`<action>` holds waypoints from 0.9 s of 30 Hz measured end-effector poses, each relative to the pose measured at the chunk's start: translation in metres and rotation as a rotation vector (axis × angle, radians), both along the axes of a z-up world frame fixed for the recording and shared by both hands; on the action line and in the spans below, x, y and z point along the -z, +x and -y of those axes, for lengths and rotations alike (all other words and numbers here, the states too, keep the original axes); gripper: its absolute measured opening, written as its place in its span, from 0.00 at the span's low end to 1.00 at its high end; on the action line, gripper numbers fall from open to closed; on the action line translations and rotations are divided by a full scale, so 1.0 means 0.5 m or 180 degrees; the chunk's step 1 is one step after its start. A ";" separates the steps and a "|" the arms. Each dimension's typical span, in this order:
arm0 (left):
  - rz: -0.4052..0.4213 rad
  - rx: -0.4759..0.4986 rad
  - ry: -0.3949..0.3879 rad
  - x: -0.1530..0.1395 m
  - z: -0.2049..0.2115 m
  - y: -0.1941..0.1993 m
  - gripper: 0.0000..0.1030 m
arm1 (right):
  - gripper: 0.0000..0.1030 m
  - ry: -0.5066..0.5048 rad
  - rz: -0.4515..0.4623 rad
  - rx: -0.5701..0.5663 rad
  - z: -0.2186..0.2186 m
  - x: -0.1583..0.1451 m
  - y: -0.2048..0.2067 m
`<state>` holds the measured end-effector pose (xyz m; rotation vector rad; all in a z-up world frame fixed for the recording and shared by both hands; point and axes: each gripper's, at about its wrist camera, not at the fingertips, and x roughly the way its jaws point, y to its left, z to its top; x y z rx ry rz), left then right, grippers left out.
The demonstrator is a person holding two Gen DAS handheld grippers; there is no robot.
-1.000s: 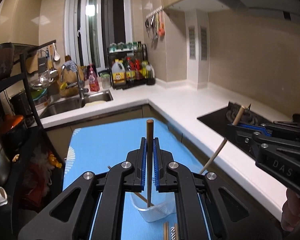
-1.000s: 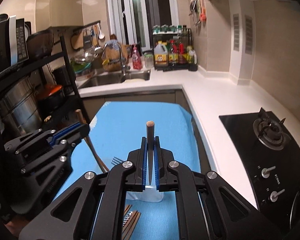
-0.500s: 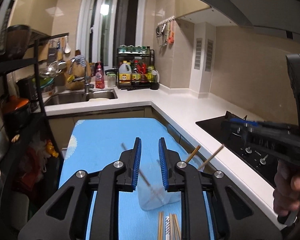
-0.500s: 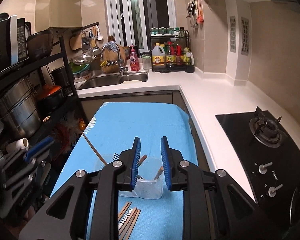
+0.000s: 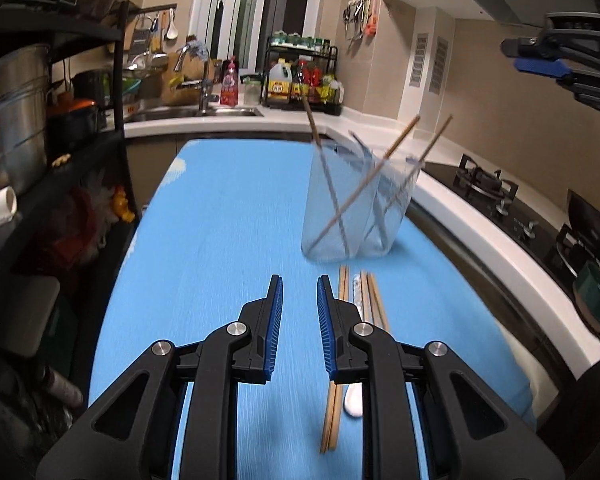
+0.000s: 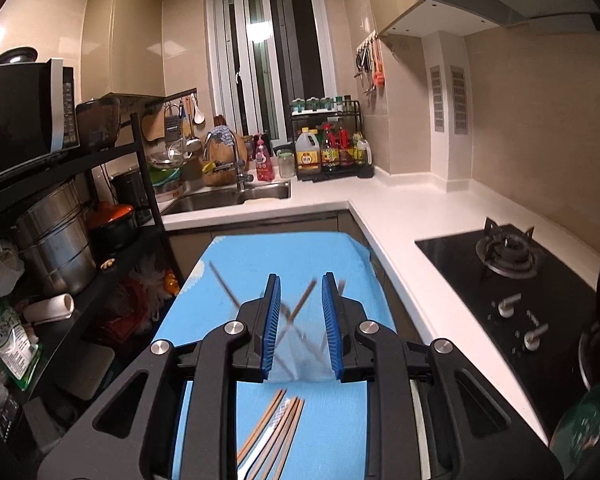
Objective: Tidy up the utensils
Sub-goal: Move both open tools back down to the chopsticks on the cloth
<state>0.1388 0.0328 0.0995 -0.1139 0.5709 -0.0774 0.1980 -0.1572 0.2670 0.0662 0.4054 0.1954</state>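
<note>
A clear plastic cup [image 5: 356,208] stands on the blue cloth [image 5: 220,240] with several chopsticks and a fork leaning in it. Loose wooden chopsticks [image 5: 342,292] and a white spoon [image 5: 354,398] lie on the cloth in front of the cup. My left gripper [image 5: 299,280] is open and empty, low over the cloth, just left of the loose pile. My right gripper [image 6: 301,276] is open and empty, higher up; the blurred cup [image 6: 300,344] shows between and behind its jaws, not touched. Loose chopsticks [image 6: 276,428] lie below it. The right gripper [image 5: 540,56] also shows at the top right.
A white L-shaped counter [image 6: 400,216] wraps the blue-covered board, with a black gas hob [image 6: 508,252] on the right and a sink [image 6: 236,196] at the back. A black rack with steel pots [image 6: 60,240] stands close on the left. A green bowl [image 5: 596,296] sits by the hob.
A second ago each gripper was shut on an upright chopstick above the cup. Both have let go and opened; the chopsticks now lean in the cup. My left gripper dropped back toward the cloth.
</note>
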 end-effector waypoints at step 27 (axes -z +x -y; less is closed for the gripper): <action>-0.0007 0.0242 0.0174 0.157 0.033 -0.122 0.08 | 0.09 0.0002 -0.1049 -0.0127 -0.068 0.461 -0.189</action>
